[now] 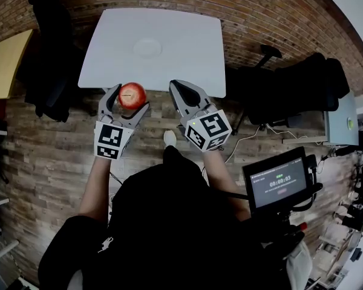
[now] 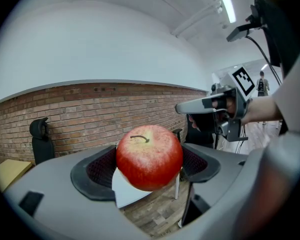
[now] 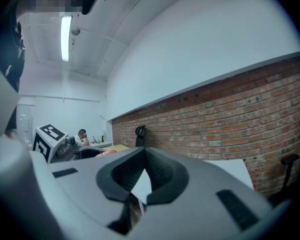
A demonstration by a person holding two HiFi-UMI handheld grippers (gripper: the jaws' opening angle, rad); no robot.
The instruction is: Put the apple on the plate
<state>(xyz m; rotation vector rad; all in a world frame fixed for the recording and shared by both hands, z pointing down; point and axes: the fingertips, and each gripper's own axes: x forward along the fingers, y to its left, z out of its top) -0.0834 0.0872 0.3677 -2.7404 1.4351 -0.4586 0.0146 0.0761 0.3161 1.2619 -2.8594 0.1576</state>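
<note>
Head view first: we've got the round red apple (image 1: 132, 94) clamped in the left gripper (image 1: 127, 100). It is up in the air right at the near edge of the white square table (image 1: 187, 65), toward the near left corner. The white round plate (image 1: 147, 47) sits about mid-table, well apart from the apple. Our right gripper (image 1: 178, 88) hangs just beside the left one, at the same near edge, jaws pinched together on nothing.

Over to the left gripper view: both dark ribbed pads (image 2: 102, 166) press the apple (image 2: 149, 156) from either side, stem up. A slice of the white table (image 2: 127, 194) shows beneath it. The right gripper (image 2: 182, 107) pokes in from the right, in front of the red brick wall (image 2: 80, 109).

Right gripper view: our jaws meet at the tips with nothing caught between them. The table (image 3: 235, 171) lies beyond, under the brick wall (image 3: 230, 119).
</note>
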